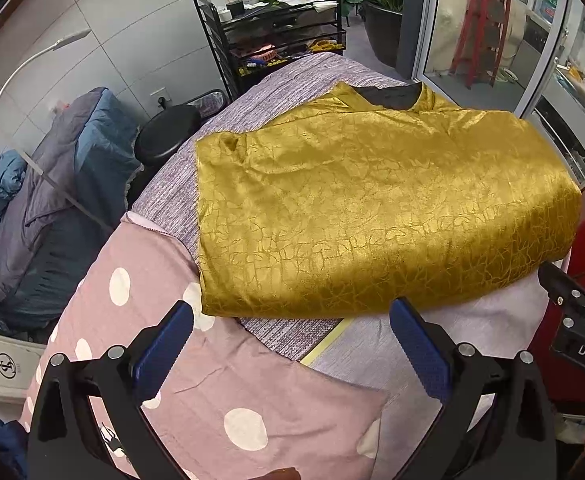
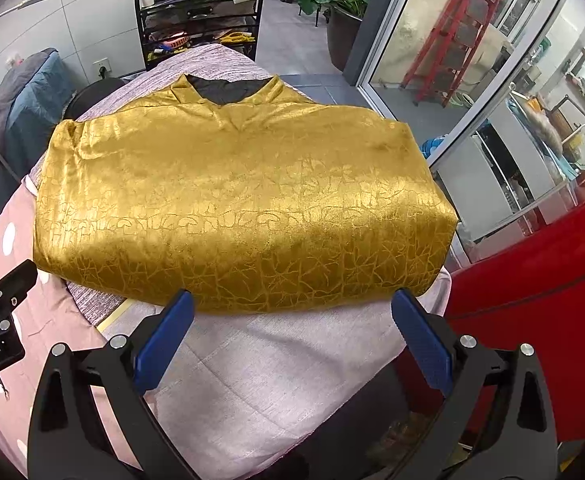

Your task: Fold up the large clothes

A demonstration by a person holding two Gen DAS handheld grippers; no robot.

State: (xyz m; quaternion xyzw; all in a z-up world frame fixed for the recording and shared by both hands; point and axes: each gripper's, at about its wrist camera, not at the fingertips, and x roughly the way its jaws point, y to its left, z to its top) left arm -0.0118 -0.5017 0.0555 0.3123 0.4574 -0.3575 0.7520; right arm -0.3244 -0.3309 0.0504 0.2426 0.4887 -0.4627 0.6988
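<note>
- The garment [image 2: 244,200] is a shiny gold top with a crackle pattern woven in; it looks thin, soft and slippery, so I judge it light but apt to slide off itself when lifted.
- It lies on the surface [image 2: 252,368], which is covered with a pale cloth, a grey woven cloth and a pink dotted sheet [image 1: 196,384]; the garment rests mostly on the grey and pale cloths.
- It is already folded into a broad rectangle, sides tucked in, with the dark-lined neckline [image 2: 228,90] at the far end and a rounded folded edge [image 2: 276,300] nearest the cameras.
- The left hand-held gripper [image 1: 292,316] hovers just short of the near edge with its blue fingers [image 1: 164,352] spread wide, holding nothing.
- The right hand-held gripper [image 2: 292,312] is likewise spread and empty, its tips just at the near edge, close to touching.
- Best hold, in my judgement: pinch the near folded edge at its two corners, taking all layers, then carry it toward the neckline.
- Risk: a shallow pinch may catch only the top layer, and the slick cloth could slip and undo the side folds.
</note>
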